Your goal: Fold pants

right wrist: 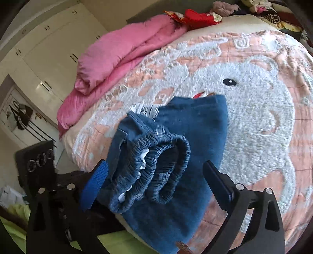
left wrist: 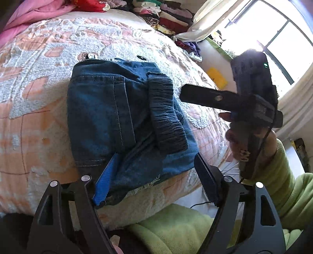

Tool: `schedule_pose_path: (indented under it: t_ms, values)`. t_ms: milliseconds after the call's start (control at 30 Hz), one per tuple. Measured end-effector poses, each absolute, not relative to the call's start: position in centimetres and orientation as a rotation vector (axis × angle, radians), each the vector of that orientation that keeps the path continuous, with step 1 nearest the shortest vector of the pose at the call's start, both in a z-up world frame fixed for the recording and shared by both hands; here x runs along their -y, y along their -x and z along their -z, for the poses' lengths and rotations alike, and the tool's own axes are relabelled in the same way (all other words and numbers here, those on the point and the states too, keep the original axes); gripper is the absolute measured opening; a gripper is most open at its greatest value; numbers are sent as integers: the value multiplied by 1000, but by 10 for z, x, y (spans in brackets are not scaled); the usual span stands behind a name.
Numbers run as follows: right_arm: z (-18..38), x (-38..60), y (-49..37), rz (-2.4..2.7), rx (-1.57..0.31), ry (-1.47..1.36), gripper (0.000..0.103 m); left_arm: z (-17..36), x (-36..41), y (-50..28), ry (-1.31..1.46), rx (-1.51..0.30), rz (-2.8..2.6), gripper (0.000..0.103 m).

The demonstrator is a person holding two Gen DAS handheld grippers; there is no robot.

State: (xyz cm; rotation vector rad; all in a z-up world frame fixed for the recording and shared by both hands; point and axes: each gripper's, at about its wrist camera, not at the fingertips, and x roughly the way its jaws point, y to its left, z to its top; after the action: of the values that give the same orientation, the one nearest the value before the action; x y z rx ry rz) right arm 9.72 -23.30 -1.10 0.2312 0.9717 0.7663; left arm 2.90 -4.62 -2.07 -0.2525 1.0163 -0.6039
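Observation:
Folded blue denim pants [left wrist: 117, 117] lie on a pink and white fleecy bed cover [left wrist: 39, 97], their gathered elastic waistband [left wrist: 166, 115] doubled on top. My left gripper [left wrist: 156, 181] stands open at the pants' near edge. Its blue pad [left wrist: 105, 181] rests against the denim and the other finger [left wrist: 205, 179] is clear. The right gripper's black finger [left wrist: 203, 96] hovers beside the waistband, held by a hand in a green sleeve [left wrist: 283, 172]. In the right wrist view, my right gripper [right wrist: 156, 185] is wide open with the rolled waistband [right wrist: 156, 166] lying loose between its fingers.
A pink quilt [right wrist: 117, 54] is bunched at the bed's far side, and piles of folded clothes [left wrist: 168, 17] lie beyond the bed cover. White cupboards [right wrist: 49, 48] stand past the bed. A bright window [left wrist: 273, 33] is at the right and a yellow thing [left wrist: 217, 76] lies on the floor.

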Motion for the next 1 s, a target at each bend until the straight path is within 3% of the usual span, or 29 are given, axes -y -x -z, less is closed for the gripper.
schedule_pose_path:
  t_ms: [33,100,133,200,300,433,600,667,867,1000]
  values:
    - [14,230,-98,-772,-982,-229,97,20,46,-31,249,-1017,601,70]
    - [19,213,-98,-815,-996,-195,59,21,49,-28,244,-1018,596,71]
    - [18,207,-96,-834,-992,-167,35,21,50,-28,242,-1019,592,74]
    - [6,205,-88,-920,-939,-202,32,21,47,-23,241,-1015,592,75]
    - [-1,219,-87,-929,-899,-255,32,19,46,-24,242,-1006,601,77]
    - [27,234,-101,-777,-989,-238,34,17,45,-23,243,-1001,602,77]
    - [28,236,-93,-717,-973,-237,53,8,44,-14,218,-986,579,79]
    - [22,240,-87,-695,-956,-217,68,5,43,-14,211,-978,566,82]
    - [-4,249,-75,-647,-881,-170,84,-3,40,-12,200,-955,534,88]
    - [-17,251,-66,-617,-838,-132,89,-8,38,-10,194,-943,522,91]
